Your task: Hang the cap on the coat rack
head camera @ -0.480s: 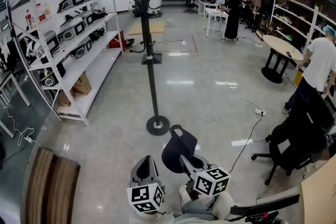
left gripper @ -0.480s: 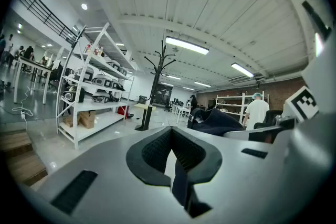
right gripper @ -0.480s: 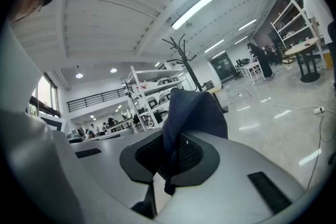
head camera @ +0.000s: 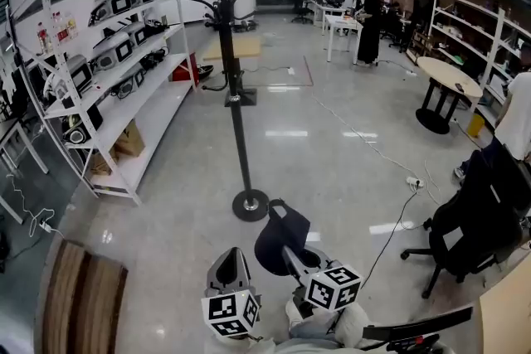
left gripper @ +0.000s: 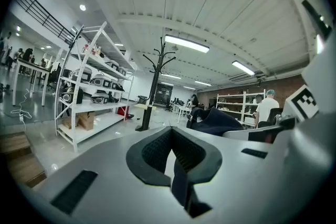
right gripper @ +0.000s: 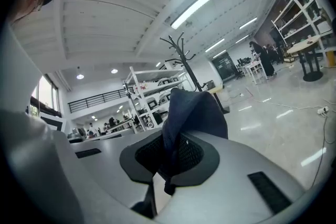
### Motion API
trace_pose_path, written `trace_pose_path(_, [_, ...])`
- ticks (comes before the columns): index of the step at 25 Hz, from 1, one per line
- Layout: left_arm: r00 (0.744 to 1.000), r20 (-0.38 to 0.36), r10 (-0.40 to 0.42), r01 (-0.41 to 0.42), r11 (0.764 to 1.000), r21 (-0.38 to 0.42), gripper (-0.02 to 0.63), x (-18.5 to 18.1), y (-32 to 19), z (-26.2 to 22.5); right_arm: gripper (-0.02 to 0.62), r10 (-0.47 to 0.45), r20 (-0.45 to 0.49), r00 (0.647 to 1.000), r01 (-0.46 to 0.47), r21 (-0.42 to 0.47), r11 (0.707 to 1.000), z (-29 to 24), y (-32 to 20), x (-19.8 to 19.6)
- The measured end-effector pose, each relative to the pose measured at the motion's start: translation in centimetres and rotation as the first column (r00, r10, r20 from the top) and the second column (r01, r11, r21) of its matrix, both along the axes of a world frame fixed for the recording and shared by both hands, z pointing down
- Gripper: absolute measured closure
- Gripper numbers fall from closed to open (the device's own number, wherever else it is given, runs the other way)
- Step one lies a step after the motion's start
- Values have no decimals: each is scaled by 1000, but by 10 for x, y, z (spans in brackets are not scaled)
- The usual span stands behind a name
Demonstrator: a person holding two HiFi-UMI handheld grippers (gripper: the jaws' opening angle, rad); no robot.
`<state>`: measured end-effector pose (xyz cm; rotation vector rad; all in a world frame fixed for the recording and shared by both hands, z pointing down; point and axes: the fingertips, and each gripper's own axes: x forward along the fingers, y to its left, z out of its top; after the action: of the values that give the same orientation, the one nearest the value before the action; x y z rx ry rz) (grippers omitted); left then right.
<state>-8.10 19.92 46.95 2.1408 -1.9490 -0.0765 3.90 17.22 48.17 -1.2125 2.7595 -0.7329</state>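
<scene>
The black coat rack (head camera: pixel 236 79) stands on the shiny floor ahead, its round base (head camera: pixel 250 205) just beyond my grippers and its hooks high at the top. My right gripper (head camera: pixel 288 251) is shut on the dark navy cap (head camera: pixel 280 235), which it holds up in front of me, short of the base. In the right gripper view the cap (right gripper: pixel 195 110) rises from the pinched jaws (right gripper: pixel 170 147), with the rack (right gripper: pixel 186 57) behind it. My left gripper (head camera: pixel 229 259) sits beside it, shut with nothing in it (left gripper: pixel 172 139). It sees the cap (left gripper: pixel 218 120) to its right and the rack (left gripper: pixel 156 84) ahead.
White shelf racks (head camera: pixel 108 70) with appliances line the left. A wooden board (head camera: pixel 83 294) lies at lower left. A black office chair (head camera: pixel 473 228) and a floor cable (head camera: pixel 390 166) are at right, with a round table (head camera: pixel 444 79) beyond. A person (head camera: pixel 367 21) stands far back.
Both grippers and the cap keep their place. The head view has shifted slightly, and the person in white at the right edge has slid further out of frame.
</scene>
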Motion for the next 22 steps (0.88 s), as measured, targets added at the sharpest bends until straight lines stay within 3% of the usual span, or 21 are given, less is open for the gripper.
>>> trace_pose_path(22, [999,44,-20,20,1000,-10,603,23,-133,-4,566,-28,25,999,28,-14,1000,4,-137,20])
